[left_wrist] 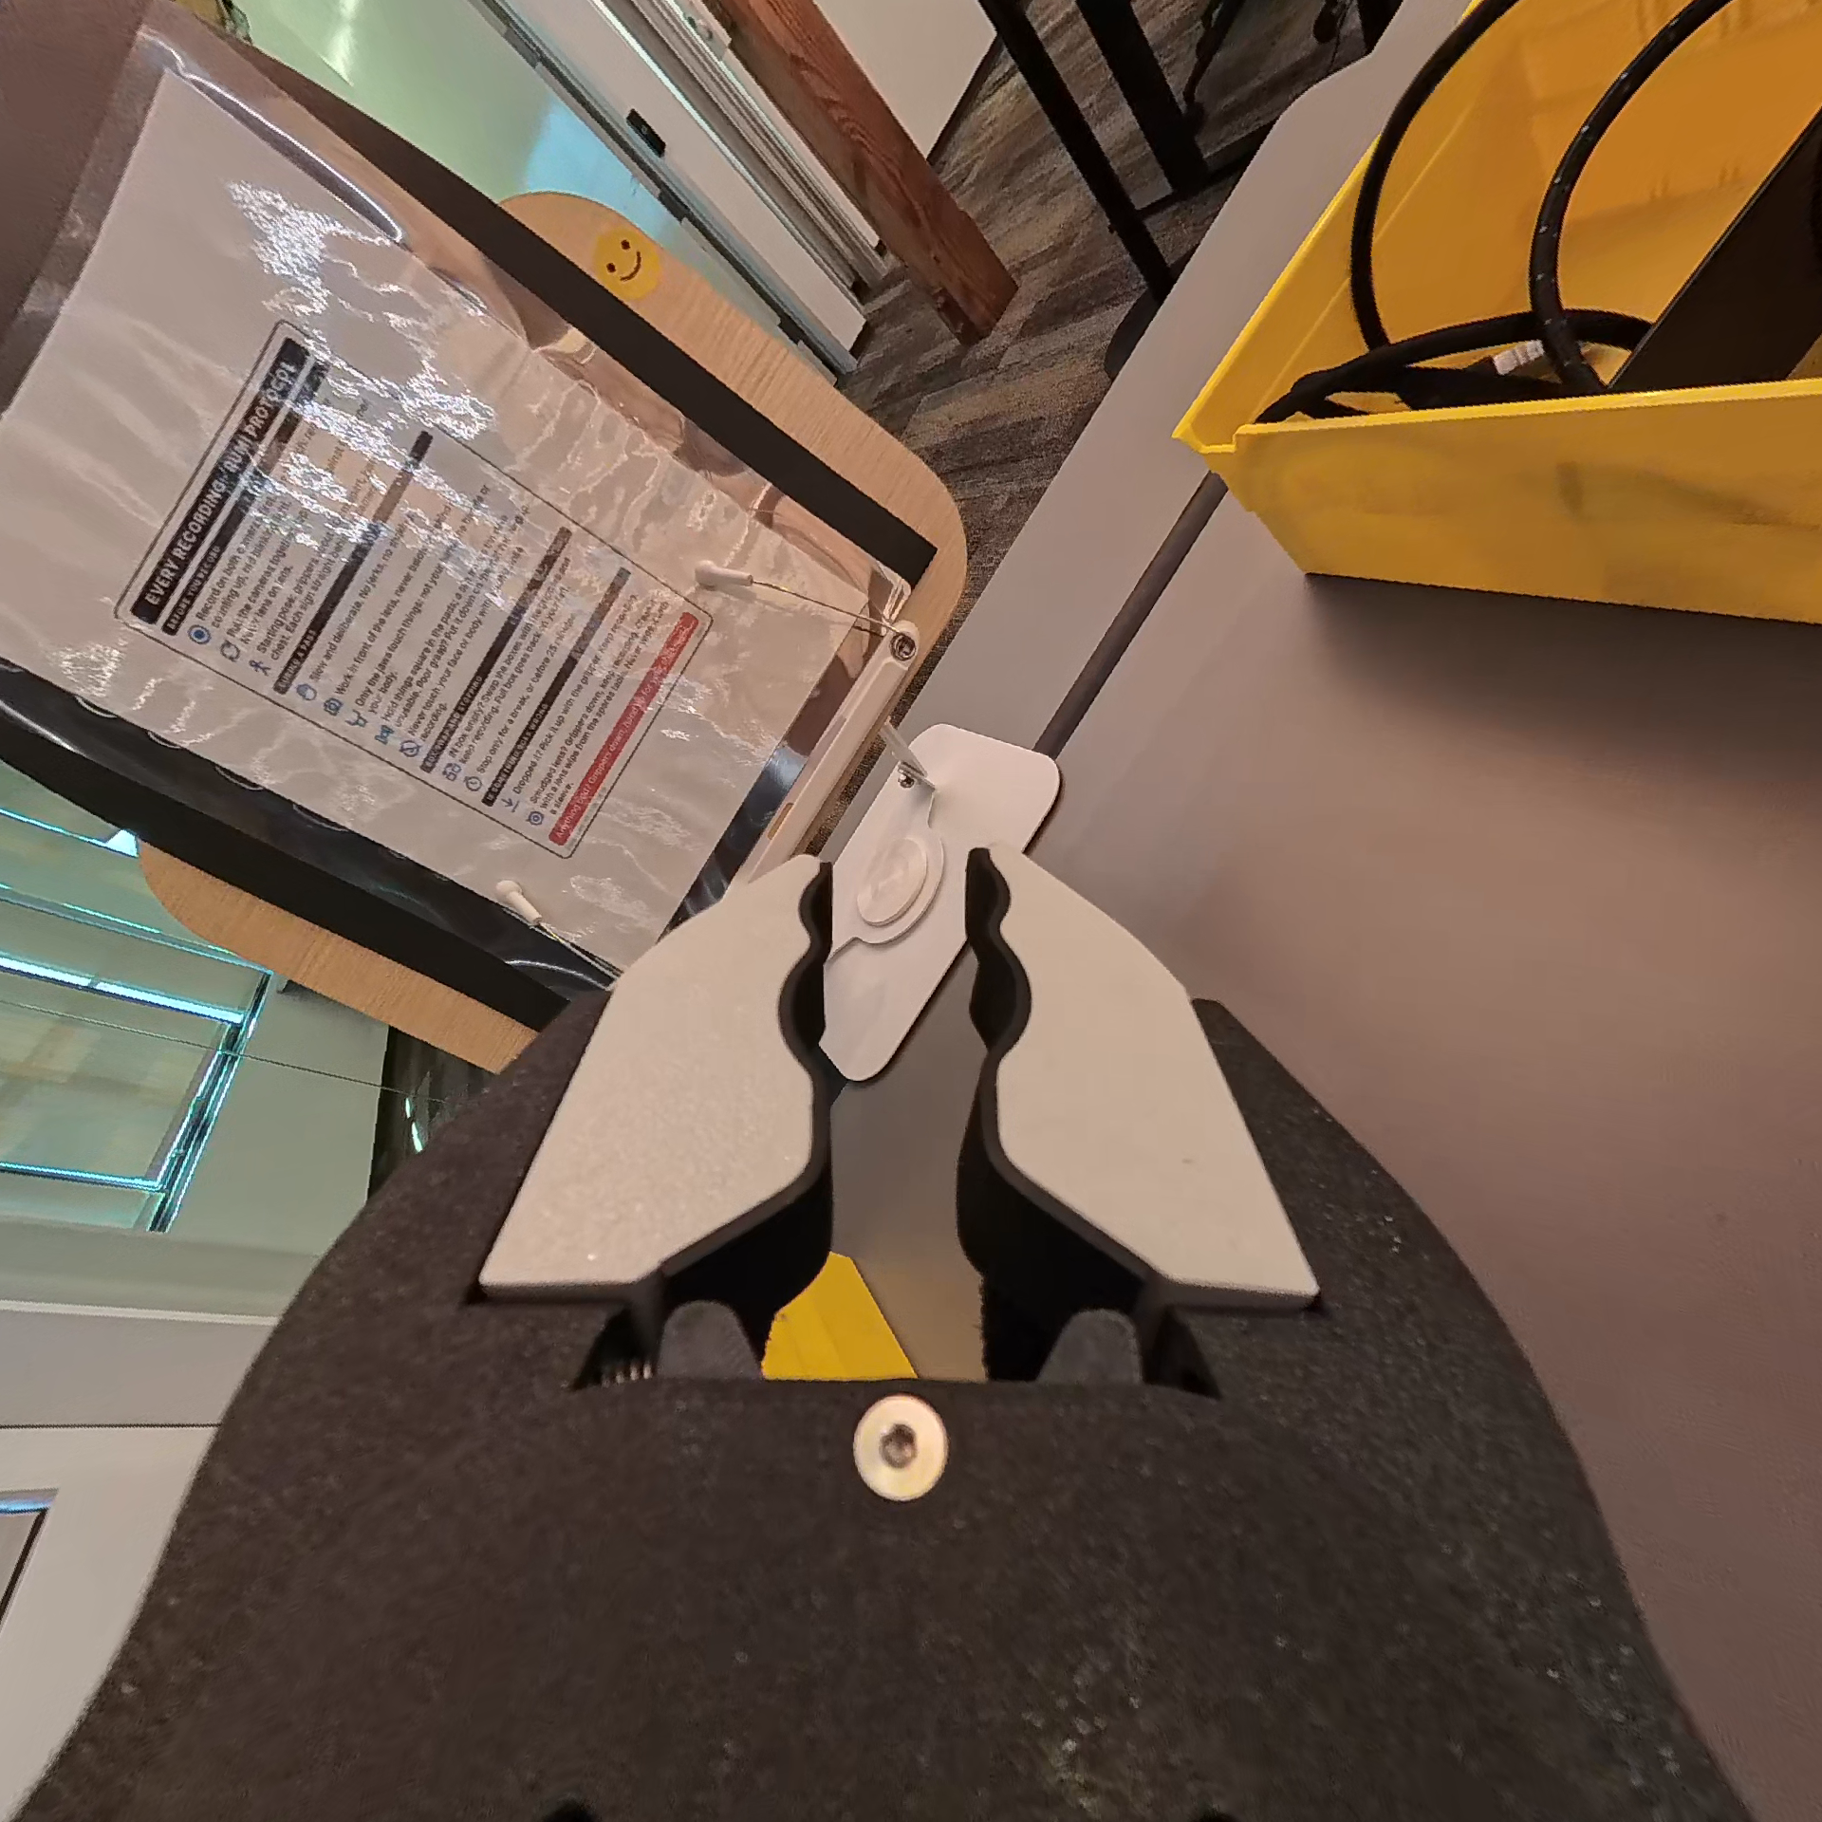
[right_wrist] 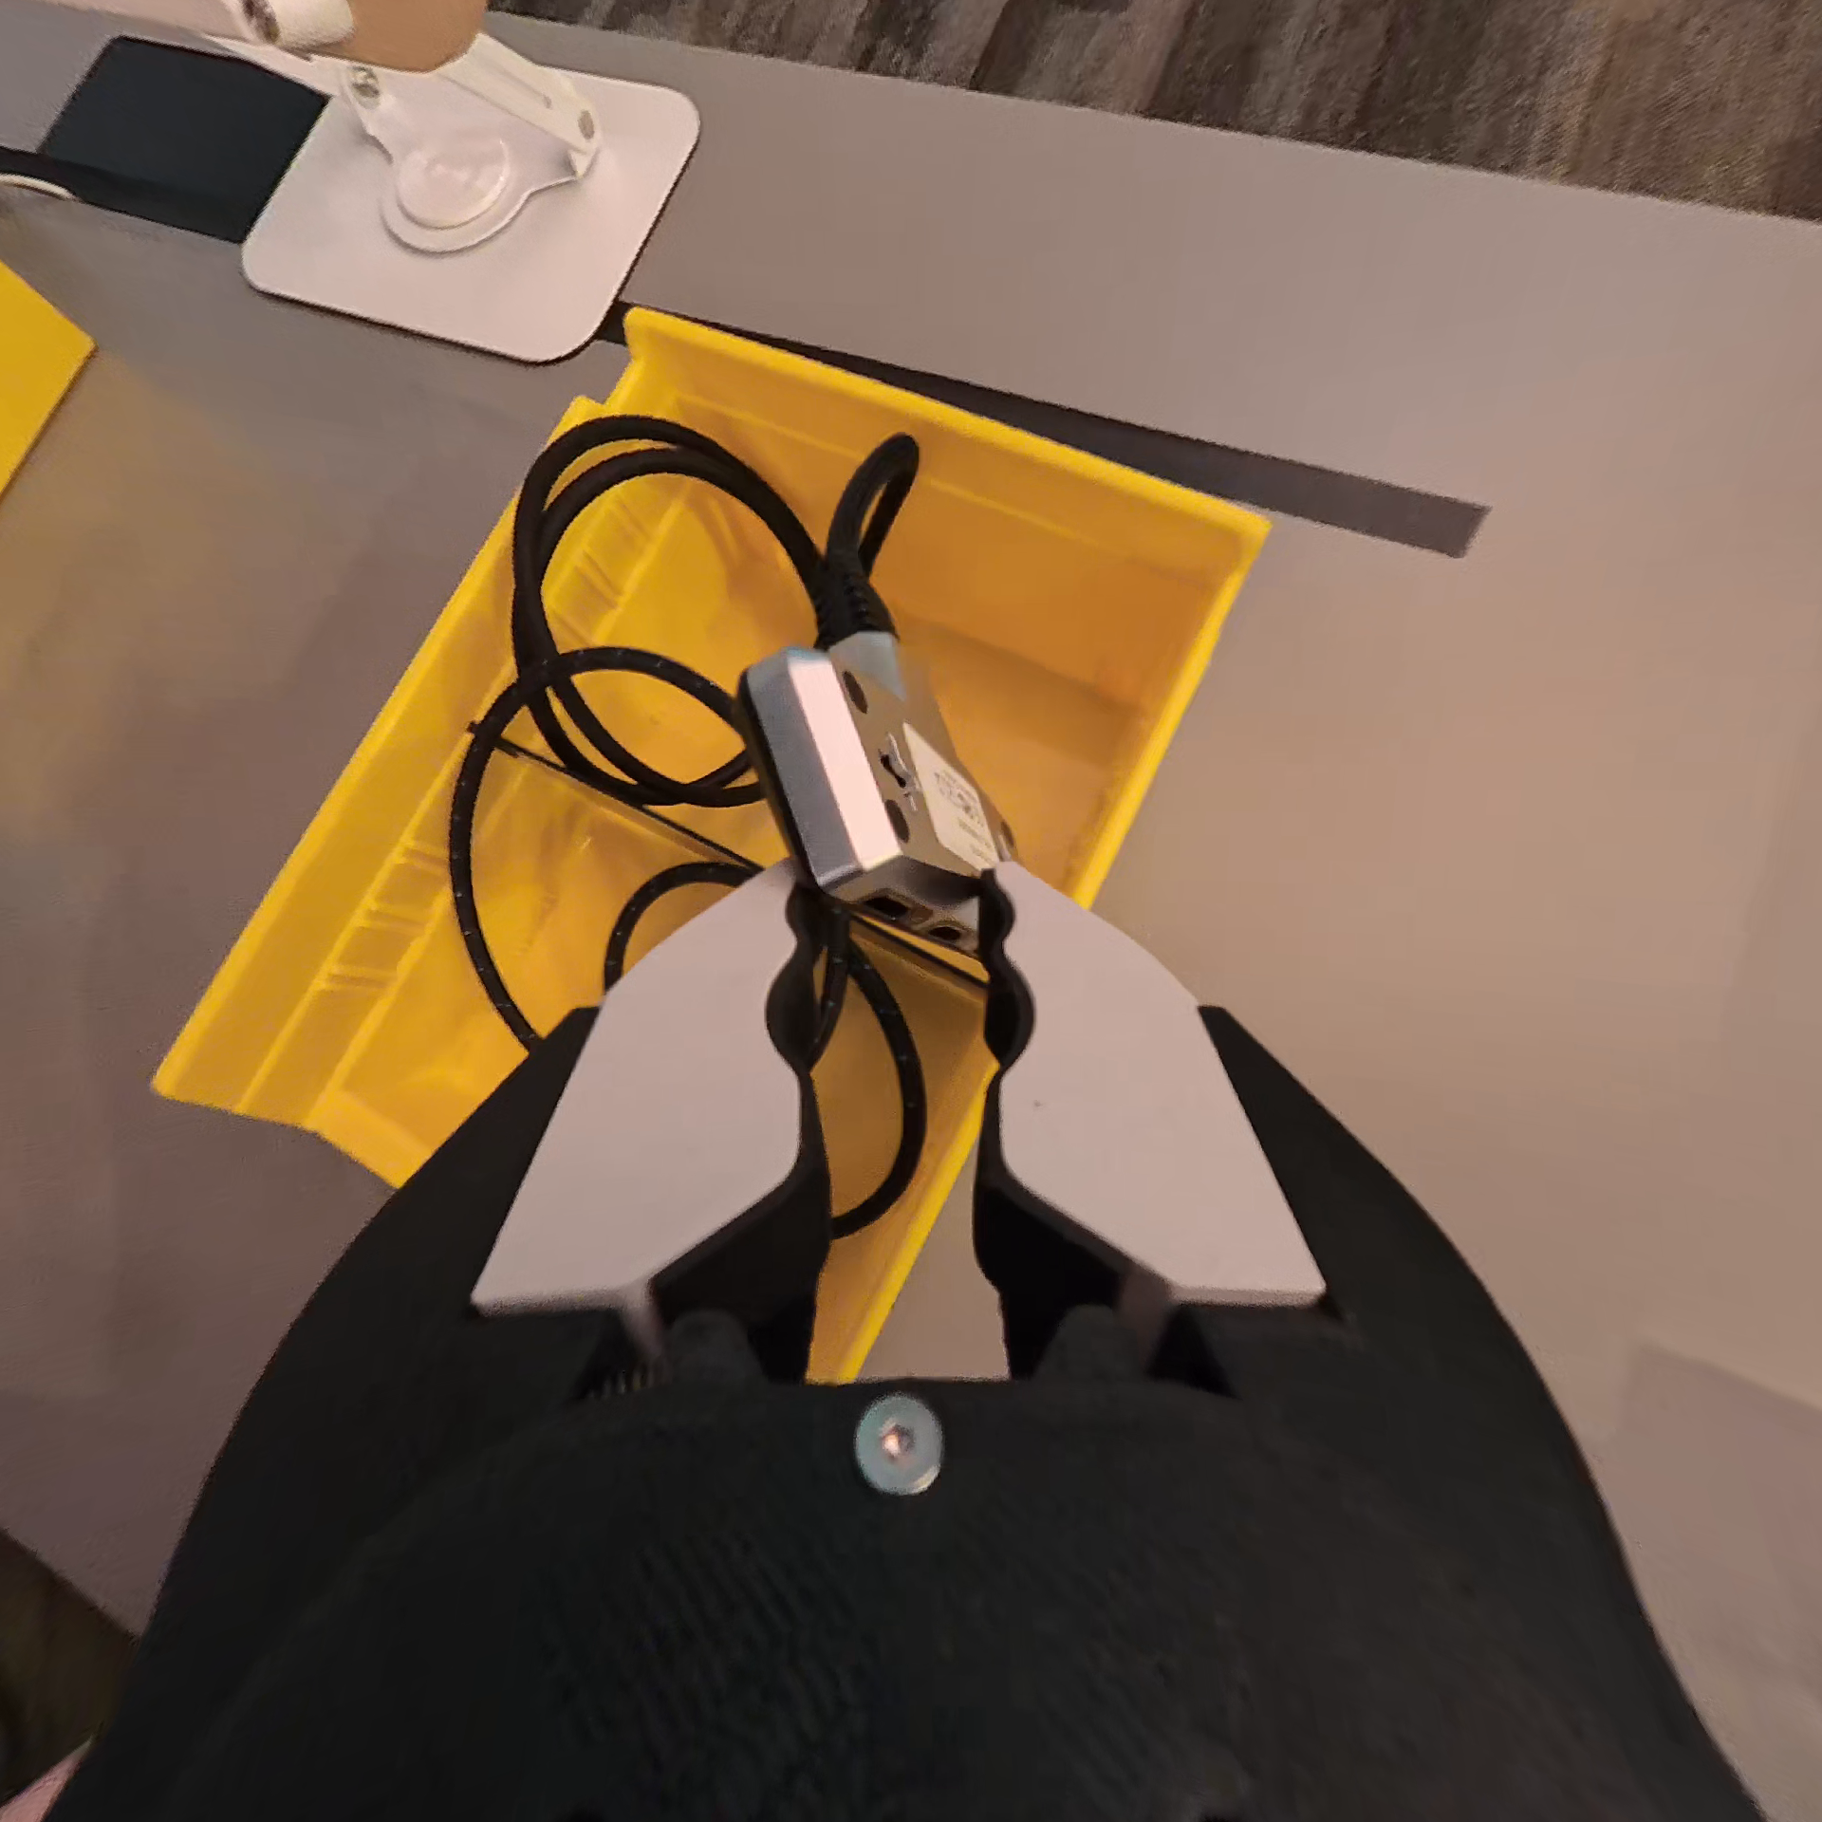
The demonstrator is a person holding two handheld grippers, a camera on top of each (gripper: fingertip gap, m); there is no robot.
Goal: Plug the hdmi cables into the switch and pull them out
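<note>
A: Where is the switch (right_wrist: 868, 779)?

B: Lifted above the yellow bin (right_wrist: 1045, 601), clenched at its near end between the two fingers of the right gripper (right_wrist: 892, 892). It is one small silver box, tilted, with two ports showing on the end nearest the camera.

A: And the cables?

B: Black braided cable (right_wrist: 552, 690) lies looped inside the bin, with a thicker black lead running out of the switch's far end. I count several loops, but I cannot tell how many separate cables they make up.

A: The left gripper (left_wrist: 892, 877)?

B: Released, its two fingers apart with nothing between them, hovering over the grey table (left_wrist: 1430, 986). Past its tips sits one white stand base (left_wrist: 971, 789) holding up a laminated sheet (left_wrist: 394, 592).

A: Any more bins?

B: A corner of a second yellow one (right_wrist: 30, 385) at the left edge of the right wrist view.
</note>
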